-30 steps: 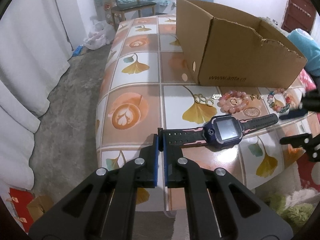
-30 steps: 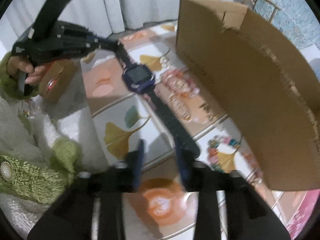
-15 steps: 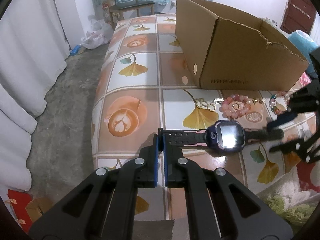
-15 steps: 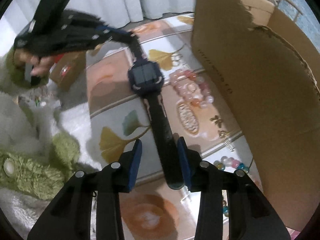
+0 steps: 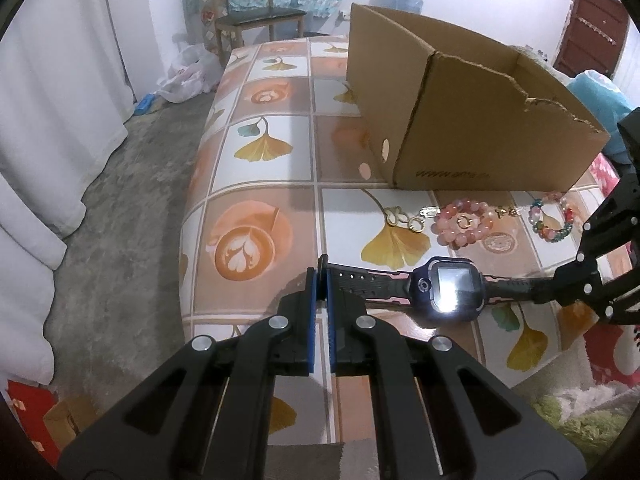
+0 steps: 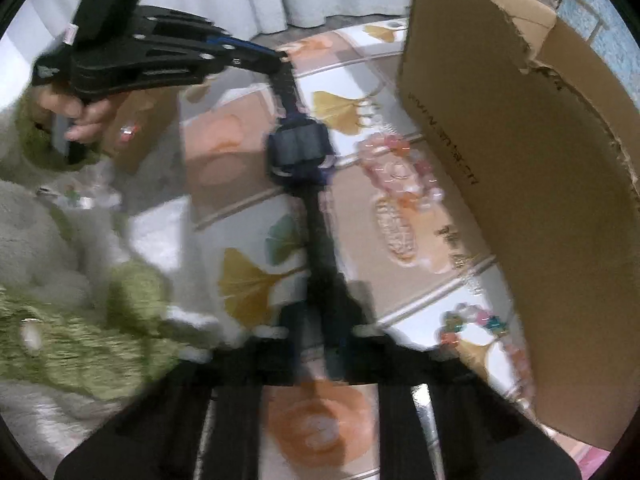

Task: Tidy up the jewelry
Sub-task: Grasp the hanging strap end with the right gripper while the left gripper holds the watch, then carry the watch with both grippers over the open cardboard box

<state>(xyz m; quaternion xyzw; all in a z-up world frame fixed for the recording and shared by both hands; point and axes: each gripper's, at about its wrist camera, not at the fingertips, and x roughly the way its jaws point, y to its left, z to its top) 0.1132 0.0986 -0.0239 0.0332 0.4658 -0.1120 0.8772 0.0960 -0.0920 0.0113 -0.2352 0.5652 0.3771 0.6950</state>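
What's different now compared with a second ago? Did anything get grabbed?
The right gripper came in from the side and closed on the free end of the watch strap, which it had only straddled, open, a moment before. The watch now hangs stretched between both grippers. The left gripper kept its pinch on the other strap end. The cardboard box and the pink bead bracelet on the table stayed put.

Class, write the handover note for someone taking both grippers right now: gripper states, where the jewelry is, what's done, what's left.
Left gripper: shut on one strap end of the dark blue smartwatch.
Right gripper: shut on the other strap end.
Watch spans between them over the tiled tabletop.
Pink bead bracelet, multicoloured bead bracelet and small gold pieces lie beside the brown cardboard box.
Done: watch gripped.
Left: everything likely goes in the box.
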